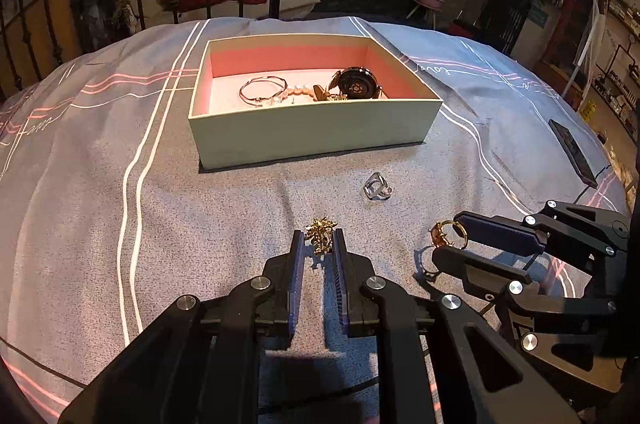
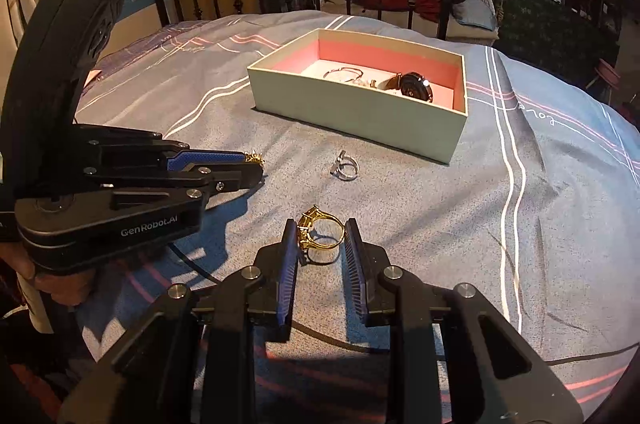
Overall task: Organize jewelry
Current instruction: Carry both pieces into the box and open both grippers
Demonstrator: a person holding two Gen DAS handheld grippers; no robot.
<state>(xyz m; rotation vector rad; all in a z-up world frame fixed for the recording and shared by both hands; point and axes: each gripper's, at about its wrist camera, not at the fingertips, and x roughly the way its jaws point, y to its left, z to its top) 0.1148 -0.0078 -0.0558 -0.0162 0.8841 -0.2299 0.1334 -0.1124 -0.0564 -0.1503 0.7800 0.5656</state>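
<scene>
Bare bedspread [image 1: 240,224] between grippers and open-topped box [image 1: 312,132] (only a silver ring [image 1: 376,187] midway).

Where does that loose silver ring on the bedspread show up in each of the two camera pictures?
Left wrist view: silver ring lies right of centre, between the box and the gold pieces.
Right wrist view: silver ring sits at centre, left of the box's near corner.
Shared landmark: the open box.

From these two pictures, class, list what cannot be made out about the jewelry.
- Left wrist view: the gold brooch is partly hidden between the left gripper fingers.
- Right wrist view: the box near wall hides part of the bracelets.
- Both views: the watch dial is too small to read.
</scene>
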